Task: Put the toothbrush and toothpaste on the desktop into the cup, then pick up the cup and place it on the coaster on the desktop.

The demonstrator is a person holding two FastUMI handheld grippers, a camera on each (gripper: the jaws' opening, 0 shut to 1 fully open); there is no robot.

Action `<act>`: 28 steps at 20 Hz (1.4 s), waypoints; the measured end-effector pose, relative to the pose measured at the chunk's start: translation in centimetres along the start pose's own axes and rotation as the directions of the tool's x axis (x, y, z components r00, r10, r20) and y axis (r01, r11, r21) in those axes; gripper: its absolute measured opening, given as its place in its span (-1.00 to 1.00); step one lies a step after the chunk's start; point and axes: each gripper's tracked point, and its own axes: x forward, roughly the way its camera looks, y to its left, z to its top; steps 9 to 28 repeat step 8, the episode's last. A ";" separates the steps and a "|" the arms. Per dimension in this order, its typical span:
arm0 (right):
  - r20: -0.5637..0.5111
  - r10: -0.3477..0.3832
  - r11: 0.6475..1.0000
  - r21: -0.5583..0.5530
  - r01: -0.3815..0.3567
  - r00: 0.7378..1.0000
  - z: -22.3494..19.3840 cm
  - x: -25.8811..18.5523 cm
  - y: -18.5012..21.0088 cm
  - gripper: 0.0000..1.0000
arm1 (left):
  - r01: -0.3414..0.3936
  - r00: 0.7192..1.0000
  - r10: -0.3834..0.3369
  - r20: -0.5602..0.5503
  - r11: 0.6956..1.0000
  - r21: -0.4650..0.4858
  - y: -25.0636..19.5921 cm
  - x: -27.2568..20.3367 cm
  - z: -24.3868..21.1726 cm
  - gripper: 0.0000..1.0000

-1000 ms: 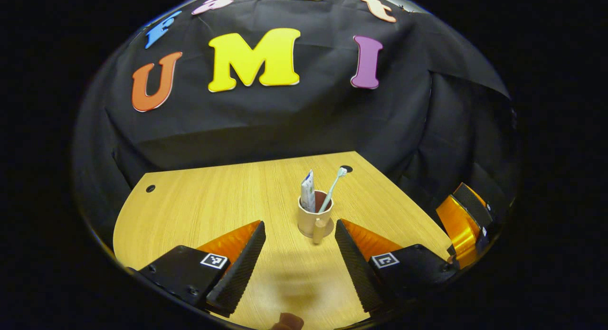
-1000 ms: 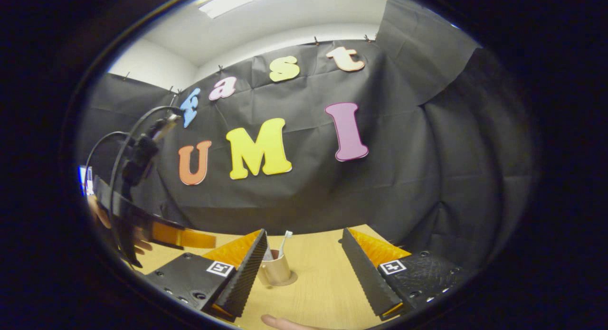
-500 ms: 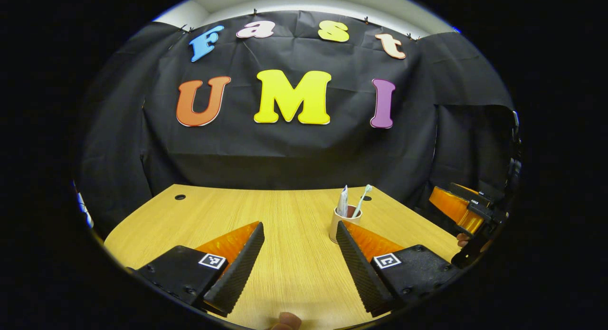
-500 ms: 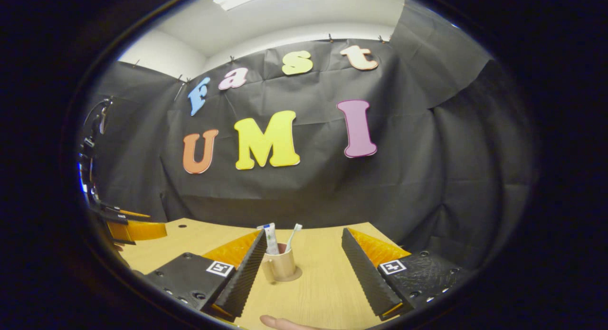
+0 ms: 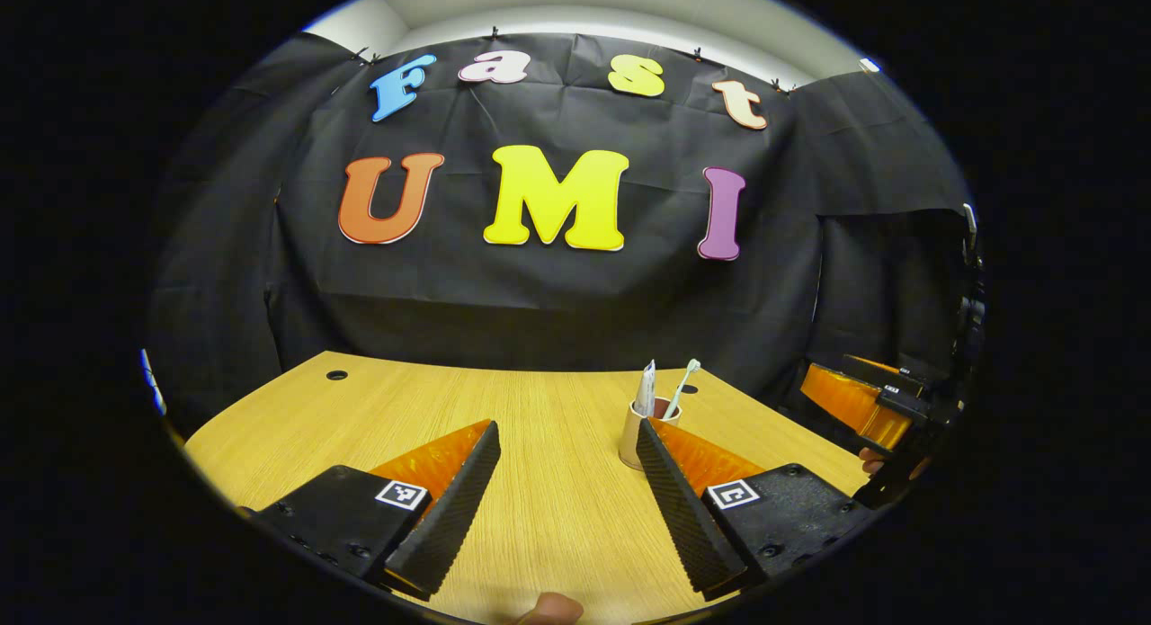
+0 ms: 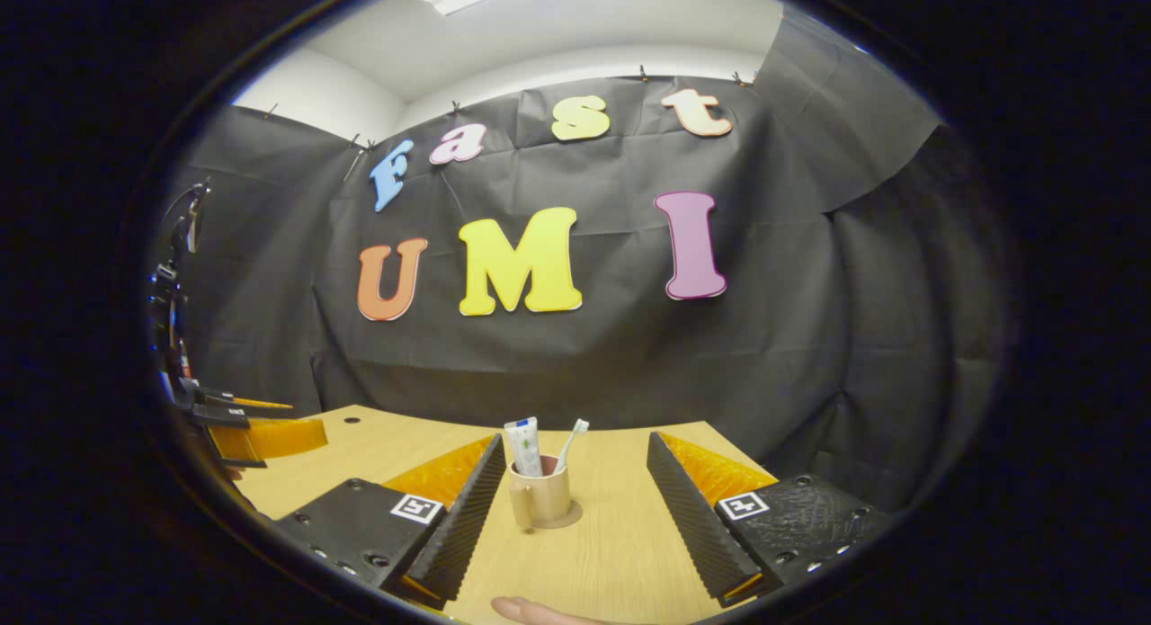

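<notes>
A beige cup (image 6: pixel 539 499) with a handle stands upright on a round coaster (image 6: pixel 565 521) on the wooden desktop (image 6: pixel 620 553). A toothpaste tube (image 6: pixel 523 445) and a toothbrush (image 6: pixel 572 441) stick up out of it. My right gripper (image 6: pixel 575 517) is open, and the cup stands apart beyond its left finger. In the left gripper view the cup (image 5: pixel 632 436), with the toothpaste tube (image 5: pixel 646 389) and toothbrush (image 5: pixel 685 382), stands just behind the right finger of my open left gripper (image 5: pixel 566 508), untouched.
The other gripper shows at the right edge (image 5: pixel 863 400) of the left gripper view and at the left edge (image 6: pixel 252 432) of the right gripper view. A cable hole (image 5: pixel 337 374) marks the desktop's far left. A person's fingertip (image 6: pixel 530 611) shows at the bottom.
Both grippers have drawn back from the cup and levelled out. The left gripper swung left, so the cup drifted to its right finger. The cup has stayed on the coaster.
</notes>
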 end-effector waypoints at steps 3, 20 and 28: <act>-0.004 0.018 1.000 -0.008 -0.018 1.000 -0.2 -0.2 0.9 0.90 | -0.027 1.000 0.027 0.009 0.999 0.033 0.6 0.1 -0.3 0.94; -0.002 0.025 1.000 -0.017 -0.025 1.000 -0.4 -0.2 1.4 0.90 | -0.031 0.999 0.031 0.007 1.000 0.001 1.6 0.4 -1.2 0.94; -0.002 0.025 1.000 -0.017 -0.025 1.000 -0.4 -0.2 1.4 0.90 | -0.031 0.999 0.031 0.007 1.000 0.001 1.6 0.4 -1.2 0.94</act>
